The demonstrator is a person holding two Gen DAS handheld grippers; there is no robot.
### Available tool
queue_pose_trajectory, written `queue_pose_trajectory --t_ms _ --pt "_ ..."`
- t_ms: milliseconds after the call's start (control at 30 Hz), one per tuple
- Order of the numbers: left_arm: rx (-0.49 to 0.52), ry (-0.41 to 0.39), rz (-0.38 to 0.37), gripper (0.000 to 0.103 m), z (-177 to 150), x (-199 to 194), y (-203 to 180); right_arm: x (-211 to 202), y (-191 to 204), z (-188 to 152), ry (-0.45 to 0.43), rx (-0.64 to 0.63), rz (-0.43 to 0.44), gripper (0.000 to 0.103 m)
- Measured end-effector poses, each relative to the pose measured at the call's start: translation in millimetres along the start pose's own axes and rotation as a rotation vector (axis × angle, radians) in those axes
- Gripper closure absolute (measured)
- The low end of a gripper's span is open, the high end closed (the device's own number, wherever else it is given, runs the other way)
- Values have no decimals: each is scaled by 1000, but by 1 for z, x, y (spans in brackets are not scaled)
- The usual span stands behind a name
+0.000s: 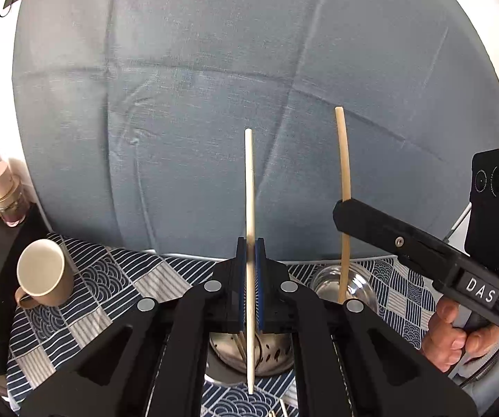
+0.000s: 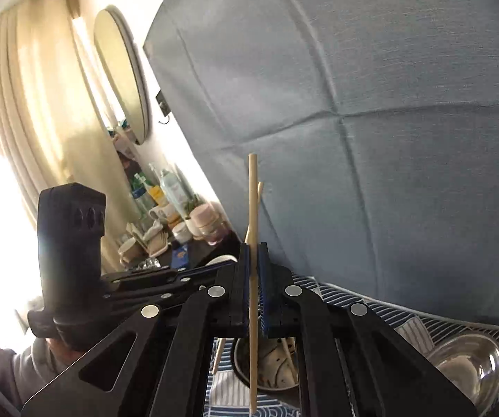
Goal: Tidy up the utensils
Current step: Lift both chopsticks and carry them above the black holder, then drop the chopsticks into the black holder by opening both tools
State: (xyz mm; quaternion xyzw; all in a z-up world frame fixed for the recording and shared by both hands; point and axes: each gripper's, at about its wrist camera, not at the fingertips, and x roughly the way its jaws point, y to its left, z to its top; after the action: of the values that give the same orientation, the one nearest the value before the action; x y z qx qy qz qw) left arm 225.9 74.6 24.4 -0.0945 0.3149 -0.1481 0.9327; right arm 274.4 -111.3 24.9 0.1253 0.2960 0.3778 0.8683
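The left tool (image 1: 250,271) is clamping a pale chopstick (image 1: 249,187) upright between its closed blue pads, and the right tool (image 2: 257,278) is gripping a second, tan chopstick (image 2: 252,243) the same way. Directly below both tools sits the perforated metal holder (image 1: 270,351), with more sticks already leaning inside it; a glass bowl (image 1: 357,285) lies just right of it and a beige mug (image 1: 42,272) well to the left, all on the patterned table (image 1: 110,288). To do this well, each stick's lower tip should be lined up over the holder's mouth and lowered straight before the pads let go, keeping the two sticks apart. Both tools are pointing gently downward, side by side, a hand (image 1: 454,337) wrapping the right handle.
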Motion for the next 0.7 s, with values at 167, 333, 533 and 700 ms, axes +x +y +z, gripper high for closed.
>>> queue_pose_trajectory --t_ms 167,333,533,700 --pt "-45 -24 -26 98 10 17 11 22 -11 9 -6 -20 -27 98" --pt "-69 -30 -49 98 9 28 19 35 -19 -1 22 -19 -27 98" --pt "-75 14 -86 98 -23 42 19 43 -28 -32 83 19 -49 98" --pt "-38 54 -70 98 -44 43 14 42 -33 -48 124 36 -53 98"
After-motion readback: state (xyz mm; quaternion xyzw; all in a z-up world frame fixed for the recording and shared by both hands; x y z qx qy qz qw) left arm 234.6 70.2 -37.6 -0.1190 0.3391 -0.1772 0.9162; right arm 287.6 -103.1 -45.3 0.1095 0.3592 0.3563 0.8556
